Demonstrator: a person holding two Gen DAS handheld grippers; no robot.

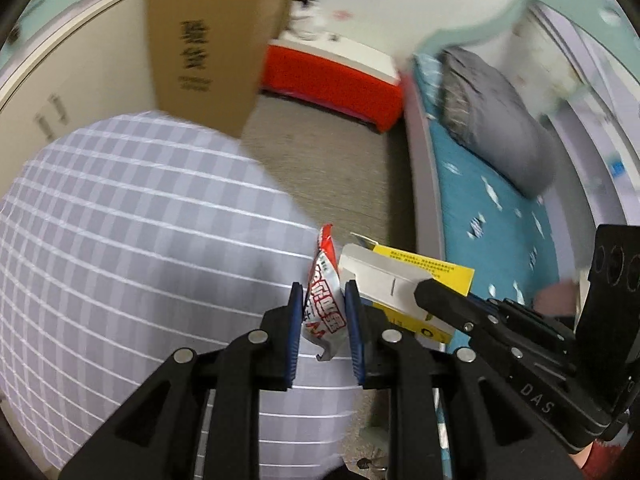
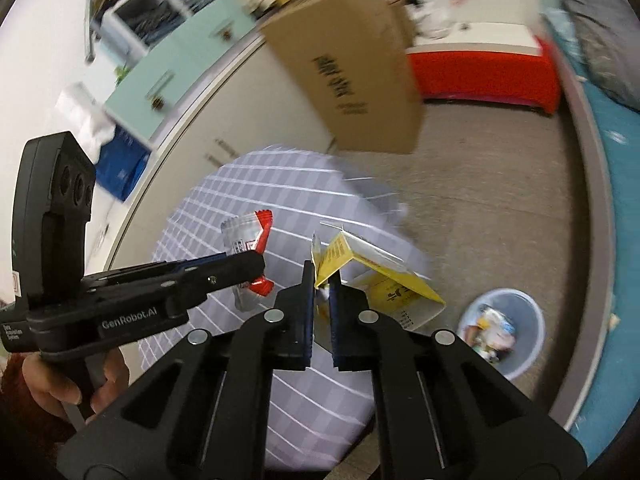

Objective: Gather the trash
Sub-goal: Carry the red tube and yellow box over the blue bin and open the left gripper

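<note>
left tool (image 1: 323, 300) clamping snack wrapper (image 1: 326, 312), right tool (image 2: 323, 280) clamping yellow carton (image 2: 384, 284)

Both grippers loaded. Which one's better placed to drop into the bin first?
Right, probably. The right gripper, shut on the yellow carton, has the trash bin just beside it on the floor. The left gripper holds the snack wrapper over the checked table.

red-white wrapper (image 1: 325, 300), yellow-white carton (image 2: 376, 280), grey checked cloth (image 1: 140, 240)
</note>
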